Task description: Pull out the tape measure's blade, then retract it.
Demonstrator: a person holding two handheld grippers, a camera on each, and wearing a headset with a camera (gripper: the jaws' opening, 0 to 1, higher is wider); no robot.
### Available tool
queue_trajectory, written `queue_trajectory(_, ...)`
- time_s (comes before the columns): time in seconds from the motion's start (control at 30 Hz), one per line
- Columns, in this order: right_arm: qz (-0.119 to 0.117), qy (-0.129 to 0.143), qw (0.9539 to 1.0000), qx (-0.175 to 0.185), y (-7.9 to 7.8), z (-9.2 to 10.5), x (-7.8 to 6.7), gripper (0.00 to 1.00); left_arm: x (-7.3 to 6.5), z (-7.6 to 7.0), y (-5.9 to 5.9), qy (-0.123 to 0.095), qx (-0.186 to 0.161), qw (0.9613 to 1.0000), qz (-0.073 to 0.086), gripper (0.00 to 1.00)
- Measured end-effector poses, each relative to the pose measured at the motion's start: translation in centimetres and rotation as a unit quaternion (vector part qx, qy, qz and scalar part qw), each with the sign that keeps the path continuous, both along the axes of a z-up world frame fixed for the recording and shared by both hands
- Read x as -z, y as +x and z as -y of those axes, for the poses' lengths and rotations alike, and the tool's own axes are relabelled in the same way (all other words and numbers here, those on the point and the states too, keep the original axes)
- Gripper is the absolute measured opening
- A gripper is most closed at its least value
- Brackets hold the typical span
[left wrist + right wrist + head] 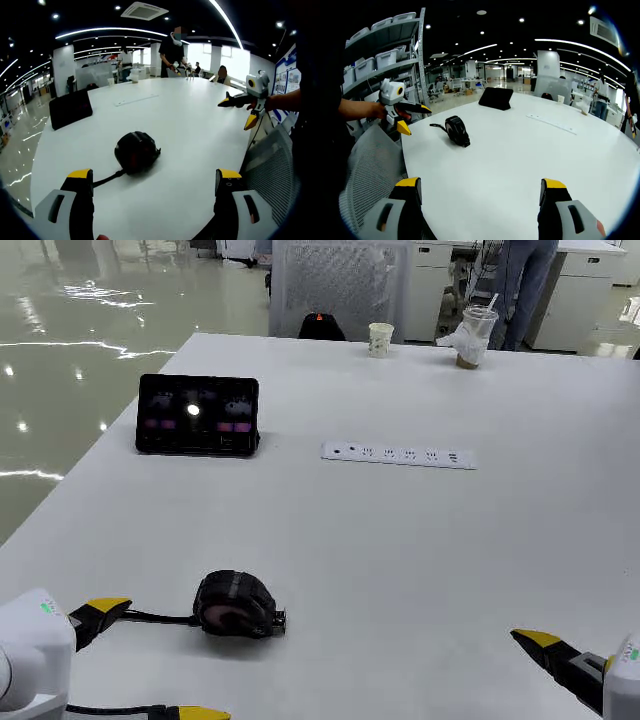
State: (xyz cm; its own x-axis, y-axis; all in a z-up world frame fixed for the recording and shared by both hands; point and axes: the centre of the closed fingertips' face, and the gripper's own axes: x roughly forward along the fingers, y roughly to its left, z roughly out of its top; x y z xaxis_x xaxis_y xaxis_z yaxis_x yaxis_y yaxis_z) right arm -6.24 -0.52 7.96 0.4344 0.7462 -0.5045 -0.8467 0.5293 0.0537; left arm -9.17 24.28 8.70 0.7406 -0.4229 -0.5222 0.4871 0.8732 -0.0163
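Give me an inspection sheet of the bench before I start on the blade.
Surface: white table, no spills seen.
Job's things: tape measure lying near the front, blade in, untouched.
Clutter: tablet, power strip, paper cup, plastic cup.
Grippers: left gripper open, close beside the tape measure; right gripper open, well apart from it.
Cables: nothing seen; the tape measure's strap points toward the left gripper.
Surroundings: chair at the far edge, person beyond, glossy floor.

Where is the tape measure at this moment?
In the head view the tape measure lies on the near left of the white table, just ahead of the open left gripper and well nearer than the dark tablet.
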Motion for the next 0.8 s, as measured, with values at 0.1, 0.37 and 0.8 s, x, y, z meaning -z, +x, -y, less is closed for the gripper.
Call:
queue_trajectory(0.1, 0.000, -0.003, 1.0000, -0.004, 0.0, -0.2, 0.1, 0.99, 0.1, 0.0, 0.1, 0.002, 0.004, 1.0000, -0.002, 0.99)
queue_trajectory(0.37, -0.002, -0.012, 0.9997, -0.021, 0.2, -0.7, 0.3, 0.98, 0.2, 0.0, 0.4, 0.010, 0.017, 0.9998, -0.006, 0.99)
queue_trajectory(0.8, 0.004, -0.027, 0.9984, -0.049, 1.5, -1.8, 0.6, 0.97, 0.4, -0.5, 1.4, 0.021, 0.034, 0.9991, -0.015, 0.99)
